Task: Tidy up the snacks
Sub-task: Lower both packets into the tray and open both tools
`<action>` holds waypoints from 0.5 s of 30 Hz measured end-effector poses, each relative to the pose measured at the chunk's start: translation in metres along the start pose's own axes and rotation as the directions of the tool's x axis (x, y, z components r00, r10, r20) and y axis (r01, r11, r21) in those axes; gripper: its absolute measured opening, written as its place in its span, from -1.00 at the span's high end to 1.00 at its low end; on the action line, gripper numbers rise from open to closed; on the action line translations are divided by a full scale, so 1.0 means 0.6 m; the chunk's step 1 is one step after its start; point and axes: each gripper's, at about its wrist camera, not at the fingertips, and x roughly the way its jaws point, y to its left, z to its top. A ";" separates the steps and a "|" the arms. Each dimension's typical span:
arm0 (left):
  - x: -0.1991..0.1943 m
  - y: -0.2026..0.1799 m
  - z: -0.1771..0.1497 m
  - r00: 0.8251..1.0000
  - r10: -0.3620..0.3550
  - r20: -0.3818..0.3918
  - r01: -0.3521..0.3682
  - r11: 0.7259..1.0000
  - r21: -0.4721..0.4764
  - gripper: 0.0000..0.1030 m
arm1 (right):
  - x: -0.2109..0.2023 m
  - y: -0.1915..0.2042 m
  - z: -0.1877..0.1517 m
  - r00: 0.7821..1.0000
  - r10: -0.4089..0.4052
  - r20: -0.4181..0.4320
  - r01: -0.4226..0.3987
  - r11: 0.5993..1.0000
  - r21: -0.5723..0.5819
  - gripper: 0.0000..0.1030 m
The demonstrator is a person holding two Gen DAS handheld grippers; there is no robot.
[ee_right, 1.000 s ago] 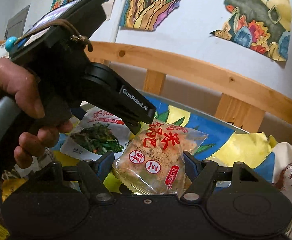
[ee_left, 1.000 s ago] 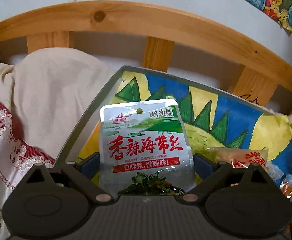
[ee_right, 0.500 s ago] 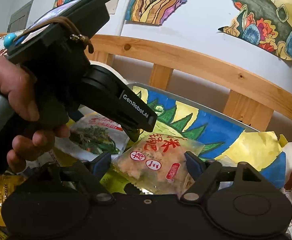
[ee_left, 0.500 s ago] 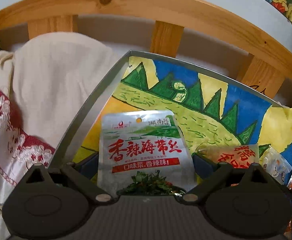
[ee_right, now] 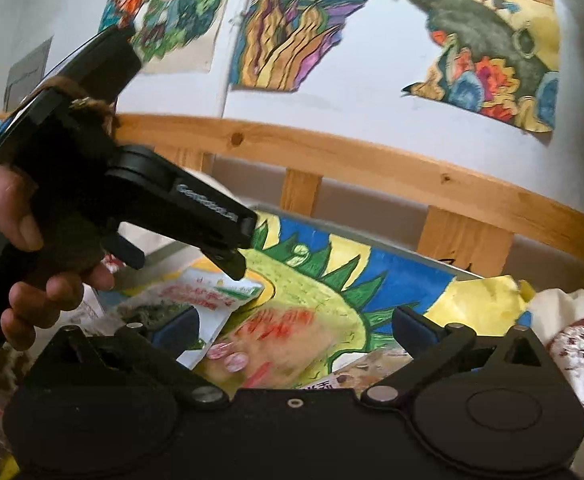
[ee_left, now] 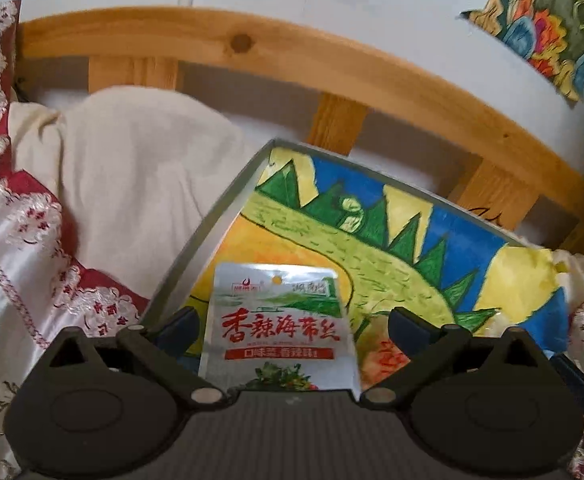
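A silver seaweed snack packet (ee_left: 280, 328) with red Chinese lettering lies flat on the painted board (ee_left: 392, 248), between the spread fingers of my left gripper (ee_left: 292, 326), which is open. It also shows in the right wrist view (ee_right: 196, 296), under the left gripper's body (ee_right: 132, 200). A clear rice-cracker packet (ee_right: 288, 344) with red print lies on the board between the spread fingers of my right gripper (ee_right: 296, 326), which is open. The packet is blurred.
The board's grey rim (ee_left: 208, 236) runs along its left side, with cream and red embroidered bedding (ee_left: 72, 208) beside it. A wooden bed rail (ee_left: 332, 68) crosses behind. Another snack packet (ee_right: 364, 372) lies near my right gripper. Paintings hang on the wall (ee_right: 312, 20).
Both packets have been let go and now lie on the board. Both grippers have pulled back and tilted up.
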 end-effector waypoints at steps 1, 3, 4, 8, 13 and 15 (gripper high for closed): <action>-0.008 -0.001 0.001 1.000 -0.001 0.003 0.001 1.000 0.003 -0.99 | -0.008 -0.002 0.003 1.000 -0.003 0.002 0.003 1.000 0.012 -0.98; -0.031 0.000 0.000 1.000 -0.011 0.023 0.011 1.000 0.005 -0.99 | -0.030 -0.005 0.009 1.000 -0.016 0.015 0.016 0.999 0.034 -0.98; -0.043 0.000 -0.001 0.999 -0.017 0.036 0.017 1.000 0.007 -0.99 | -0.042 -0.007 0.011 0.999 -0.026 0.026 0.025 0.999 0.045 -0.98; -0.098 0.001 -0.010 0.994 -0.023 0.111 0.020 0.999 0.030 -0.99 | -0.085 -0.012 0.024 0.996 -0.061 0.071 0.055 0.995 0.082 -0.99; -0.172 0.004 -0.036 0.977 -0.022 0.212 0.003 0.996 0.091 -0.99 | -0.135 -0.005 0.037 0.988 -0.101 0.113 0.092 0.993 0.078 -0.99; -0.198 0.004 -0.051 0.970 -0.025 0.243 -0.004 0.993 0.120 -0.99 | -0.158 0.002 0.037 0.986 -0.110 0.125 0.101 0.992 0.071 -0.99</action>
